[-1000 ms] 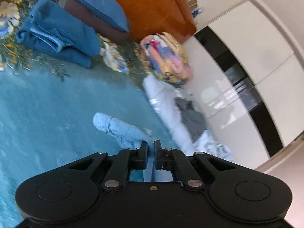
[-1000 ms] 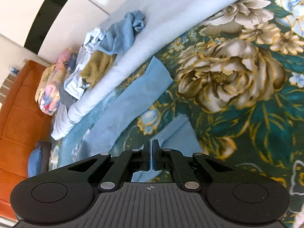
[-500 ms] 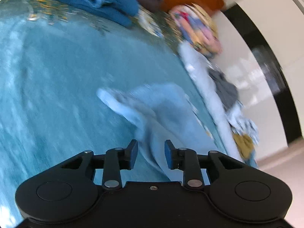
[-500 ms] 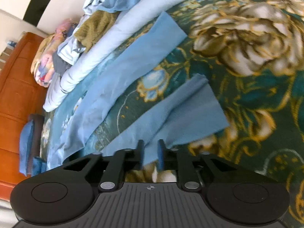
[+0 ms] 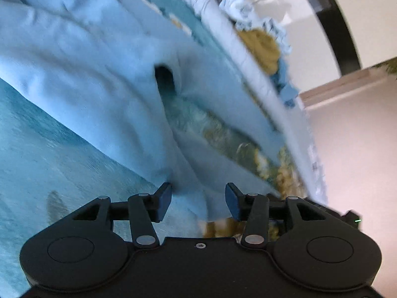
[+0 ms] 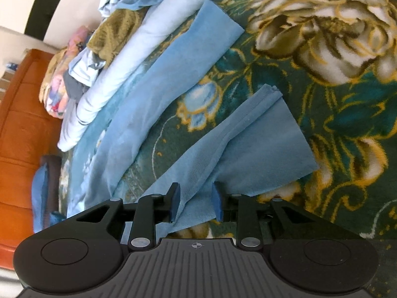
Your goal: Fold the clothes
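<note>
Blue trousers [image 6: 223, 149] between right gripper [image 6: 194, 201] pads, jaws opening, untouched; hem edge ahead-right. Left gripper [image 5: 198, 203] likewise opening over cloth.

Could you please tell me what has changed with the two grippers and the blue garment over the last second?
Both grippers let go: the left gripper and the right gripper, earlier shut on the blue garment, now have jaws opening, with cloth lying loose between them. The left one swung in close over the garment; the right one sank toward it. The clothes pile and the floral bedspread stayed put.
</note>
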Demonstrator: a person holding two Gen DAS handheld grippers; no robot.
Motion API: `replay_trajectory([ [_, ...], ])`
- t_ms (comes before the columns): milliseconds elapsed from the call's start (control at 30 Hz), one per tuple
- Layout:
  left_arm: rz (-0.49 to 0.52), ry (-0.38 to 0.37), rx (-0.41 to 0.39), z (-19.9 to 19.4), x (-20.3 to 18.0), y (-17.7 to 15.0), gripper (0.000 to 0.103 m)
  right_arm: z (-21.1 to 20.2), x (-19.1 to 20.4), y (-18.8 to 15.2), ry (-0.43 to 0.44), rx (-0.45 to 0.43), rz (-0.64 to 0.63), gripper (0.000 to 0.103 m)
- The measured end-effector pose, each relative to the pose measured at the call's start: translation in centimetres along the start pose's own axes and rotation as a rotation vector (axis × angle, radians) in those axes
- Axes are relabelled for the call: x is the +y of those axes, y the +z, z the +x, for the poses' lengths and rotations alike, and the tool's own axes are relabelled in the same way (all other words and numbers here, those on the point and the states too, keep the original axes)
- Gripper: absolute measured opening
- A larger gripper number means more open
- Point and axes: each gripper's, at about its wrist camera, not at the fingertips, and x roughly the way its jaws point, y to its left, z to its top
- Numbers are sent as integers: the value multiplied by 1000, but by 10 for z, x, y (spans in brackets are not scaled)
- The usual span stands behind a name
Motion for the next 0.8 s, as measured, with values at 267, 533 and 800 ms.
replay_trajectory([
  [267, 6, 26, -69, 3, -3, 10, 15, -5, -11, 1, 37, 10, 16, 24],
  [533, 51, -20, -130, -16, -23, 29, 11, 15, 10, 5, 86, 45, -15, 15],
  [800, 134, -10, -175, -2, -44, 66, 9, 28, 37, 30, 111, -18, -28, 7],
])
